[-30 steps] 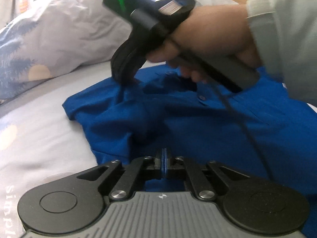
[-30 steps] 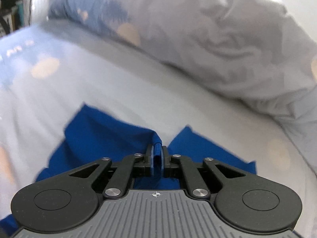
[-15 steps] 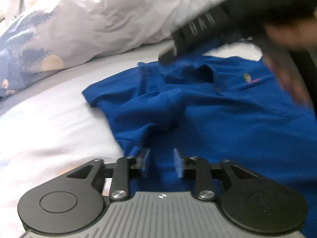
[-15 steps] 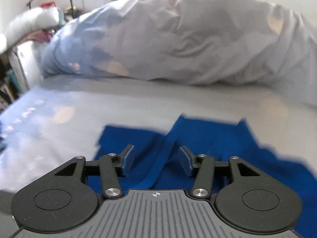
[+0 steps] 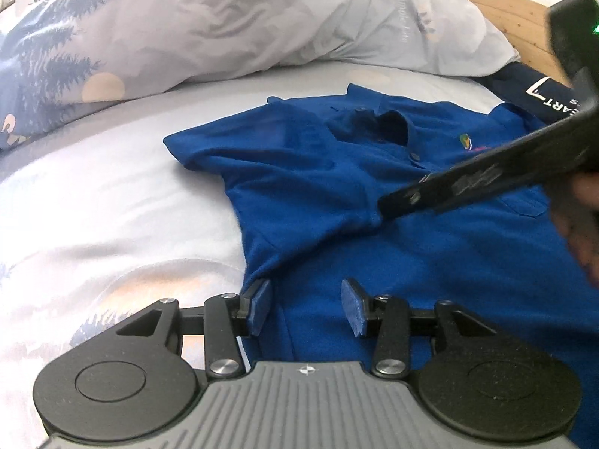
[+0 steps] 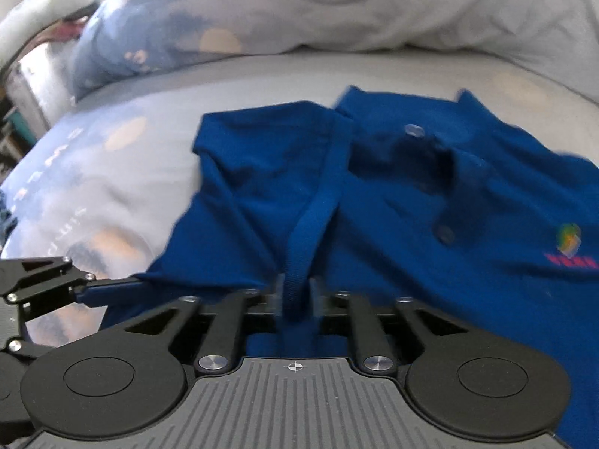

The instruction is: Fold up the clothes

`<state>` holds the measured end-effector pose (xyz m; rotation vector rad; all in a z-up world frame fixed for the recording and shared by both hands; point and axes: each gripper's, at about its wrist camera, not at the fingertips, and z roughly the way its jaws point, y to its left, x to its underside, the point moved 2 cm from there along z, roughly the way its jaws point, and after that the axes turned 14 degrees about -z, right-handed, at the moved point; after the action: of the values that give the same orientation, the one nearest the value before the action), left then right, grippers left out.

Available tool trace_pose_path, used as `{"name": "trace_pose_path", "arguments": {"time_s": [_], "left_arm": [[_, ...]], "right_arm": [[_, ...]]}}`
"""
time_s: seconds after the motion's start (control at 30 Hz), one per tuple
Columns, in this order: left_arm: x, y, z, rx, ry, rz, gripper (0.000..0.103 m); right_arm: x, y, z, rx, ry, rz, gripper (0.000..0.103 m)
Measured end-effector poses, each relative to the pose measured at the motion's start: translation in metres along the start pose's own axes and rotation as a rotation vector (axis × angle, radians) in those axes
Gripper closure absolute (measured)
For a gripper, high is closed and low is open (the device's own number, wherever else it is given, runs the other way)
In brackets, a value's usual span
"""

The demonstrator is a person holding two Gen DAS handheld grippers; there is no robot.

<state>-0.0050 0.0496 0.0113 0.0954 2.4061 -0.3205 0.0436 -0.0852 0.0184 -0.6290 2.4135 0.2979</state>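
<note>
Bed sheet (image 5: 93,202): pale printed cloth, far left and under everything; it carries the garment.
Duvet (image 5: 232,18): bunched grey-and-blue bedding along the far edge, well apart from the work.
Left gripper (image 5: 305,308): near edge of the left wrist view, over the shirt's left border. Jaws stand apart and are opening; blue cloth lies below and between them, but the pads do not press on it (nothing held).
Blue polo shirt (image 5: 430,247): lies front up on the sheet, collar far, hem toward the near right. It fills the middle and right of both views.
Left-side sleeve (image 5: 299,202): already turned inward over the chest; its ribbed cuff runs toward the near middle.
Right gripper (image 6: 295,301): jaws narrow and closing, with the ribbed cuff band between them. The frame is blurred, so firm pad contact cannot be confirmed (judged as not yet clamped).
Collar and placket (image 5: 378,127): open, buttons showing, roughly flat.
Chest logo (image 5: 465,141): right of the placket, uncovered.
Dark garment (image 5: 539,93): far right against the wooden bed frame (image 5: 513,18), partly hidden; apparently waiting its turn.
Progress: early. One sleeve fold on the left side is in place, though loosely creased.
Remaining: judged from the layout, the right side still lies unfolded, the body has not been doubled from hem to collar, and the dark garment is untouched.
Next need: likely a grip on the cuff to straighten that fold.
</note>
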Motion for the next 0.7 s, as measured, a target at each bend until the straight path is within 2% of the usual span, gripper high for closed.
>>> {"name": "trace_pose_path", "arguments": {"time_s": [0.03, 0.07, 0.17, 0.3, 0.4, 0.57, 0.6, 0.63, 0.7], "left_arm": [[0.000, 0.001, 0.001, 0.006, 0.000, -0.005, 0.051], [-0.001, 0.001, 0.001, 0.013, 0.001, -0.012, 0.049], [-0.001, -0.001, 0.002, 0.016, -0.002, -0.024, 0.048], [0.000, -0.006, -0.001, 0.011, -0.029, -0.016, 0.048], [0.001, -0.010, -0.008, 0.009, -0.075, -0.021, 0.039], [-0.006, -0.022, -0.023, 0.064, -0.160, -0.072, 0.036], [-0.007, -0.027, -0.026, 0.055, -0.181, -0.075, 0.032], [-0.008, -0.033, -0.030, 0.044, -0.203, -0.076, 0.022], [-0.011, -0.052, -0.038, 0.025, -0.240, -0.063, 0.017]], "right_arm": [[0.002, -0.003, -0.011, 0.011, -0.016, 0.020, 0.045], [0.004, -0.006, -0.022, 0.016, -0.040, 0.041, 0.038], [0.012, -0.019, -0.057, 0.011, -0.150, 0.099, 0.027], [0.031, -0.049, -0.104, 0.074, -0.346, 0.171, 0.023], [0.057, -0.085, -0.131, 0.108, -0.506, 0.326, 0.022], [0.093, -0.142, -0.166, 0.179, -0.667, 0.550, 0.021], [0.099, -0.153, -0.175, 0.203, -0.693, 0.581, 0.020], [0.106, -0.163, -0.184, 0.227, -0.720, 0.612, 0.015], [0.121, -0.187, -0.200, 0.256, -0.773, 0.685, 0.010]]}}
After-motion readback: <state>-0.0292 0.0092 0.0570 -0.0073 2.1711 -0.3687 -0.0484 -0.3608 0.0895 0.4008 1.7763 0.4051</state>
